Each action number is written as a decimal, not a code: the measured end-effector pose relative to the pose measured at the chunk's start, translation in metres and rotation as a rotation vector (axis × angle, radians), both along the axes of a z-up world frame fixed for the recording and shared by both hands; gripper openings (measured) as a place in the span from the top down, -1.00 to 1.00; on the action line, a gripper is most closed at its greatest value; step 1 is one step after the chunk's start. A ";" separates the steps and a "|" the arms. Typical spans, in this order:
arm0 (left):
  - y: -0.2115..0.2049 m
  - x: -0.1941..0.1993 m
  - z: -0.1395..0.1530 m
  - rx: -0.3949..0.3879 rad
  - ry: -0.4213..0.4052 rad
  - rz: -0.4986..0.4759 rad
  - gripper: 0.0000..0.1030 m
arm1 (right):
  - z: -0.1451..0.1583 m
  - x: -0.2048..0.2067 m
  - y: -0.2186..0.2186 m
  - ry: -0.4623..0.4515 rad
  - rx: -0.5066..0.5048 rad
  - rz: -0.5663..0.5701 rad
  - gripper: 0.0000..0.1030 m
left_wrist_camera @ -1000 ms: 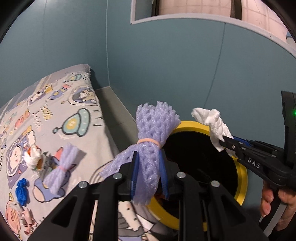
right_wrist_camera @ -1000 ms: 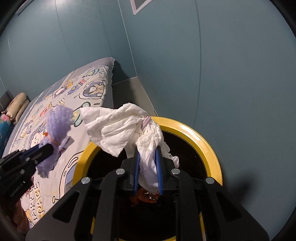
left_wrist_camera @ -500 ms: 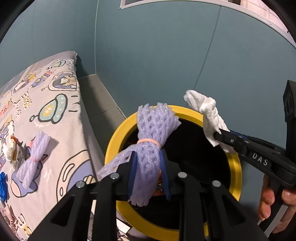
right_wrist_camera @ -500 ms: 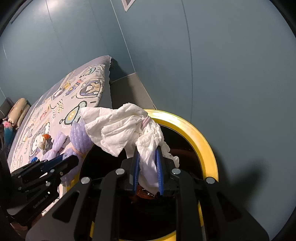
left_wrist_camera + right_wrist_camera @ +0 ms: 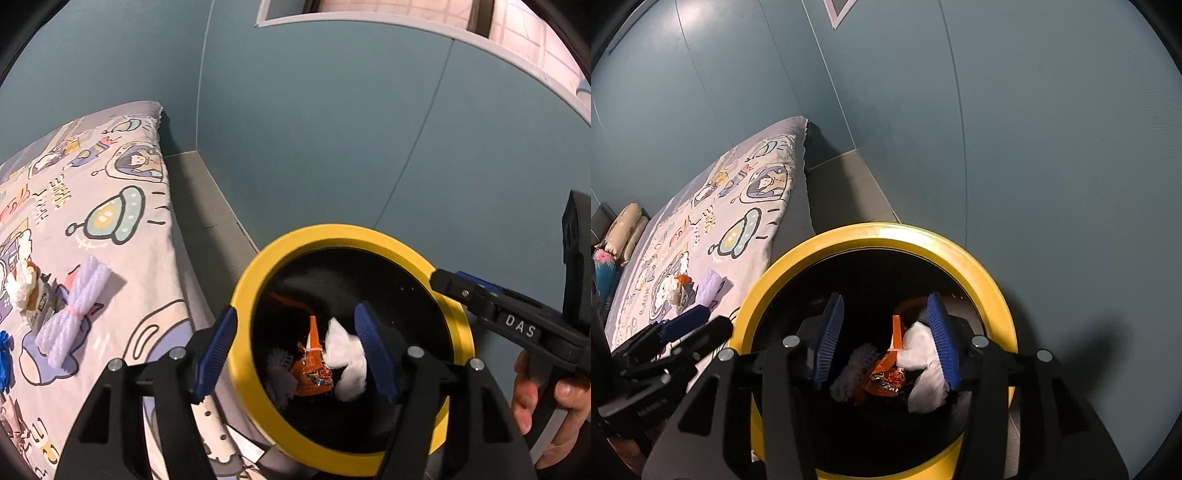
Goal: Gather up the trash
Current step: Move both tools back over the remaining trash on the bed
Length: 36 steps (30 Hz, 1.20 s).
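Both grippers tilt steeply down over the round black bin with a yellow rim (image 5: 458,332). The left gripper (image 5: 295,350) and right gripper (image 5: 886,332) have just been opening; their blue pads stand apart with nothing between them. Inside the bin lie a crumpled white tissue (image 5: 923,373), an orange wrapper (image 5: 886,376) and pale foam netting (image 5: 853,373). Another purple foam-net bundle (image 5: 74,310) rests on the cartoon-print bedsheet (image 5: 122,206), near its bin-side edge.

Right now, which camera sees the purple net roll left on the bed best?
The left wrist view: the purple net roll lies whole and close on the bedsheet. In the right wrist view it is small, partly hidden behind the left gripper.
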<state>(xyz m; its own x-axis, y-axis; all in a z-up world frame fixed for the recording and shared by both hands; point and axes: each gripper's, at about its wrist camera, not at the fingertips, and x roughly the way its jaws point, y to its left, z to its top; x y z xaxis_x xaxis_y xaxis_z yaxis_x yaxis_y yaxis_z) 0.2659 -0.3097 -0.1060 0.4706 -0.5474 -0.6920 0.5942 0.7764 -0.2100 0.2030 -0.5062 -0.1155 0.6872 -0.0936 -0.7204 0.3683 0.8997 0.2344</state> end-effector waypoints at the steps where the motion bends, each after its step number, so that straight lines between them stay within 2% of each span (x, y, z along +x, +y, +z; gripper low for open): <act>1: 0.004 0.001 0.002 -0.004 -0.003 0.009 -0.23 | 0.001 0.000 0.002 0.000 -0.001 0.000 0.13; 6: 0.026 0.004 0.011 -0.021 -0.014 0.050 -0.24 | 0.008 -0.001 0.012 -0.010 -0.009 0.024 0.13; 15: 0.076 0.007 0.029 -0.043 -0.062 0.139 -0.44 | 0.025 0.006 0.045 -0.038 -0.024 0.084 0.00; 25: 0.144 0.014 0.048 -0.056 -0.115 0.262 -0.65 | 0.048 0.019 0.099 -0.086 -0.035 0.175 -0.18; 36: 0.213 0.018 0.054 -0.042 -0.147 0.379 -0.71 | 0.063 0.036 0.161 -0.115 -0.039 0.288 -0.21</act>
